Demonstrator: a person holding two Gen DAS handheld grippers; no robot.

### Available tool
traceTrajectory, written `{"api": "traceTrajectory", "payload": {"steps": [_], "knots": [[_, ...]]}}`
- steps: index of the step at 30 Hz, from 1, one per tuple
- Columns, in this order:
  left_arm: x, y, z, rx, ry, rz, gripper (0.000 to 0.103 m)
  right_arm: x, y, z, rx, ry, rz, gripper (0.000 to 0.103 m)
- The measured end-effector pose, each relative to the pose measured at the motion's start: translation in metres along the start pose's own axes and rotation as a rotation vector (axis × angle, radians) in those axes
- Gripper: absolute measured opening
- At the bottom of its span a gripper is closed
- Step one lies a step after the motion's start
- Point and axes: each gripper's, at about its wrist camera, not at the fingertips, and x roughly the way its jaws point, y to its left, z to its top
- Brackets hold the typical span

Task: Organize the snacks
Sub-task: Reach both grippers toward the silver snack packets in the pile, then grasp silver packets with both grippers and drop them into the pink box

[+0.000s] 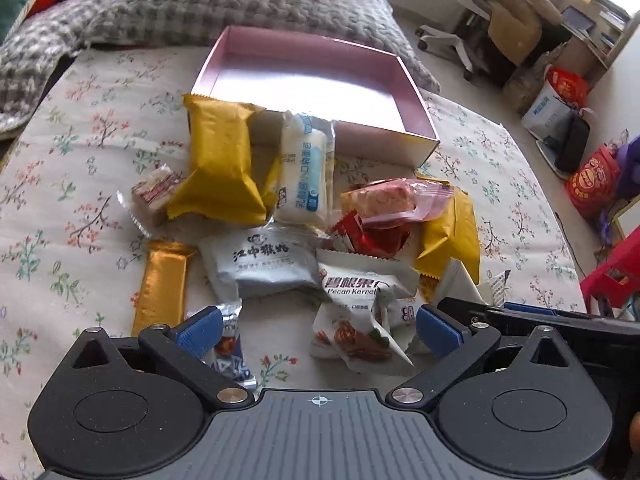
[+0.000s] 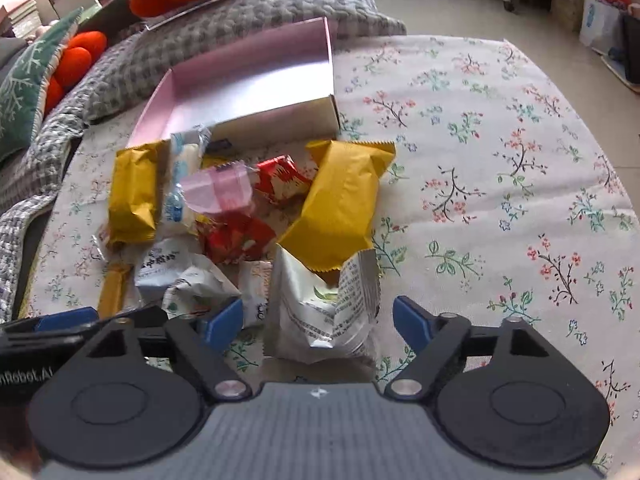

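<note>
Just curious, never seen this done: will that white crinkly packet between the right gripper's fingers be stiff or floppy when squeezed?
Probably floppy: the white packet is creased and puffed, so it should crumple. It looks light. Its glossy film may slip in the right hand-held gripper.

A heap of snack packets [image 1: 304, 232] lies on the bed [image 1: 72, 208], just in front of an open box [image 1: 404, 148]. Two packets at the back of the heap lean against the front wall of the box. Behind the box lies a blanket [image 1: 168, 12], with cushions [image 2: 72, 64] on its far side. To the right of the bed, on the floor, stand a chair [image 1: 472, 8] and some bags [image 1: 592, 180].
</note>
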Motion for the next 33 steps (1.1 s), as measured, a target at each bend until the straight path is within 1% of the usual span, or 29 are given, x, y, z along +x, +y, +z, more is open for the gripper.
{"api": "traceTrajectory", "payload": {"steps": [2, 5, 6, 7, 9, 11, 12, 13, 16, 18, 19, 21, 22, 23, 27, 30, 33], "knots": [[0.004, -0.001, -0.001, 0.006, 0.009, -0.006, 0.102, 0.003, -0.001, 0.0, 0.008, 0.006, -0.006, 0.075], [0.009, 0.0, 0.0, -0.01, 0.028, -0.032, 0.102, 0.009, -0.003, 0.0, 0.029, 0.031, 0.002, 0.069], [0.012, 0.0, -0.001, -0.009, 0.03, -0.034, 0.102, 0.011, -0.004, 0.001, 0.036, 0.041, 0.004, 0.065], [0.014, -0.001, -0.001, -0.01, 0.027, -0.035, 0.102, 0.013, -0.005, 0.0, 0.046, 0.048, 0.007, 0.059], [0.018, -0.001, -0.003, -0.015, 0.022, -0.042, 0.101, 0.016, -0.005, 0.0, 0.069, 0.065, 0.022, 0.057], [0.022, -0.001, -0.003, -0.019, 0.022, -0.056, 0.1, 0.018, -0.005, 0.0, 0.072, 0.06, 0.017, 0.053], [0.023, -0.001, -0.003, -0.019, 0.021, -0.064, 0.098, 0.016, -0.005, 0.0, 0.075, 0.063, 0.022, 0.049], [0.024, -0.001, -0.004, -0.016, 0.02, -0.065, 0.097, 0.016, -0.006, 0.0, 0.076, 0.063, 0.024, 0.048], [0.025, -0.007, -0.006, 0.026, 0.018, -0.055, 0.088, 0.015, -0.008, 0.0, 0.094, 0.068, 0.044, 0.046], [0.028, -0.011, -0.007, 0.051, 0.017, -0.046, 0.078, 0.015, -0.01, 0.001, 0.103, 0.064, 0.049, 0.045], [0.03, -0.013, -0.007, 0.061, 0.018, -0.044, 0.075, 0.014, -0.011, 0.002, 0.107, 0.061, 0.048, 0.045], [0.035, -0.018, -0.01, 0.076, 0.028, -0.041, 0.058, 0.012, -0.011, 0.002, 0.108, 0.053, 0.062, 0.045], [0.038, -0.019, -0.011, 0.083, 0.036, -0.051, 0.052, 0.012, -0.01, 0.003, 0.105, 0.047, 0.067, 0.044], [0.039, -0.021, -0.011, 0.089, 0.038, -0.049, 0.049, 0.011, -0.009, 0.001, 0.099, 0.044, 0.069, 0.044], [0.032, -0.026, -0.014, 0.129, 0.016, -0.037, 0.046, 0.009, -0.001, 0.002, 0.059, 0.031, 0.063, 0.044], [0.022, -0.027, -0.014, 0.134, -0.017, -0.05, 0.045, 0.002, 0.005, 0.003, 0.015, -0.011, 0.049, 0.044], [0.01, -0.027, -0.014, 0.147, -0.055, -0.046, 0.045, -0.007, 0.014, 0.002, -0.052, -0.075, 0.015, 0.044]]}}
